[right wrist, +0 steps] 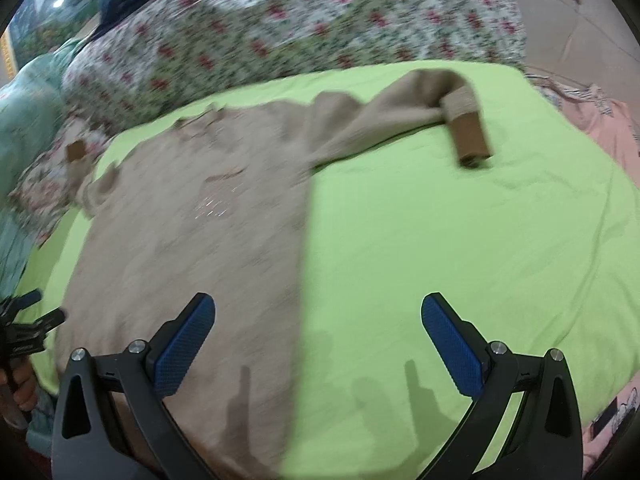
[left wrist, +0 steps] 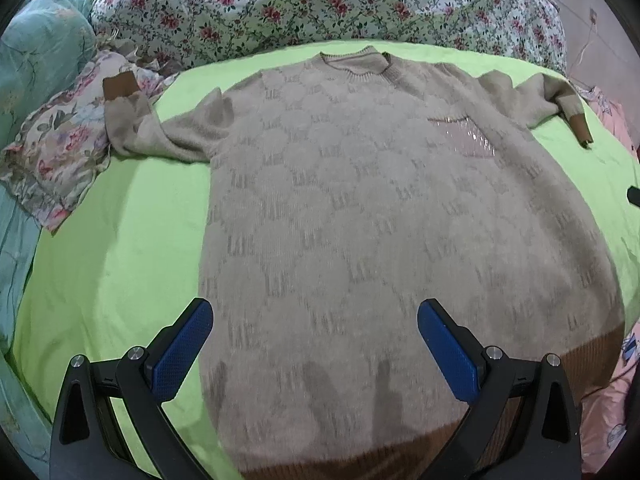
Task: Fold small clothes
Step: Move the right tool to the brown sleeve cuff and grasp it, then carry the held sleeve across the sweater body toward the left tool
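A beige patterned knit sweater lies flat and face up on a lime green sheet, neck at the far side, brown hem nearest me. Its left sleeve with a brown cuff bends up onto a floral cushion; the right sleeve cuff points down on the sheet. My left gripper hovers open over the lower body of the sweater, holding nothing. In the blurred right wrist view, my right gripper is open above the sweater's right edge and the bare sheet, with the right cuff farther off.
A floral quilt is piled behind the sweater. A floral cushion and teal bedding lie at the left. Pink fabric lies at the right edge. The other gripper, held by a hand, shows at the far left of the right wrist view.
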Demonstrator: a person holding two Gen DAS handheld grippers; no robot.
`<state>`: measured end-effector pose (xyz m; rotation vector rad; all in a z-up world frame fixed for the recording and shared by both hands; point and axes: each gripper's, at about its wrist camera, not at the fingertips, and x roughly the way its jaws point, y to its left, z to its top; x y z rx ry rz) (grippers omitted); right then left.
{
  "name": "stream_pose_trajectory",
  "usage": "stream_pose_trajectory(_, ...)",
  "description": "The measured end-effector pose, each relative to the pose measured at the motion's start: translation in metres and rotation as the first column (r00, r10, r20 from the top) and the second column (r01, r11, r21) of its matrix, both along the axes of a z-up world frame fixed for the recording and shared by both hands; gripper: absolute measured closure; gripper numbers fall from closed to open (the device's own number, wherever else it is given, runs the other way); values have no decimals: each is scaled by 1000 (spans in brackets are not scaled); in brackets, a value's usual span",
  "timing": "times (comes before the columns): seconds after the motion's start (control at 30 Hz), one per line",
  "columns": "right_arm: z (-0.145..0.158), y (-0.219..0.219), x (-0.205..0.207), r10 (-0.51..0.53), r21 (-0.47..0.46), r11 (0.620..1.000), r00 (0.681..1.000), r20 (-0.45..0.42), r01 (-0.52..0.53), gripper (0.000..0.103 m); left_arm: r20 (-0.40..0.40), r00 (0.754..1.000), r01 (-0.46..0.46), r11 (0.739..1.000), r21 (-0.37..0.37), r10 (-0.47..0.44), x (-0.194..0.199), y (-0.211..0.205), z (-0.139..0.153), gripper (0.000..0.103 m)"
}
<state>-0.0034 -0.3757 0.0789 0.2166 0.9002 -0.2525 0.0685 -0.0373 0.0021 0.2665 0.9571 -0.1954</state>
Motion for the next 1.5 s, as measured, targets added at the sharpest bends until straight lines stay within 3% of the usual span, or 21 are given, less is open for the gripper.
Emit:
stream_pose_trajectory(0.1,7,-38,14,-59,-40,997,998,27,60,2,13,1000,-4,1000,-7,5,10,-2,4,1)
stream_pose_trajectory(0.3,15,-120,53,-181,-67,981,983,42,183,16,23,1000,-20,1000,-7,20,29,-7,5,1)
stream_pose_trajectory(0.57,-9,-189,113,-252,-61,966,968,-10,251,25,-11,1000,-26,1000,0,26,41,-13,-10,1)
stream_pose_trajectory(0.6,-13,-193,116,-254,-68,965,967,-14,253,30,-17,999,-27,1000,1,27,42,-13,-13,1)
stream_pose_trajectory(0.67,-23,-200,126,-256,-74,965,966,-37,253,52,-25,999,-32,999,3,32,44,-14,-16,1)
stream_pose_trajectory(0.7,-26,-203,129,-250,-46,968,967,-54,247,75,-31,999,-33,999,3,33,45,-13,-18,1)
stream_pose_trajectory(0.73,-27,-204,129,-246,-23,969,968,-54,245,86,-36,999,-35,999,-1,35,46,-13,-20,1)
stream_pose_trajectory(0.77,-25,-201,127,-235,10,972,971,-47,236,86,-41,999,-36,999,-4,36,47,-12,-22,1)
stream_pose_trajectory(0.83,-17,-185,124,-199,3,980,980,-28,200,90,-48,998,-38,999,-16,37,48,-11,-24,1)
stream_pose_trajectory(0.97,13,-130,120,-26,71,997,1000,-4,27,90,-57,998,-19,999,-46,17,47,-13,-26,1)
stream_pose_trajectory(1.1,35,-65,136,170,147,974,985,23,-172,90,-48,999,-9,998,-67,6,42,-14,-22,1)
stream_pose_trajectory(1.23,41,17,169,359,254,895,930,75,-366,90,-44,999,-19,995,-102,15,40,-7,-18,1)
stream_pose_trajectory(1.5,11,142,246,516,395,758,848,121,-518,90,-32,999,-38,985,-171,33,47,15,-10,1)
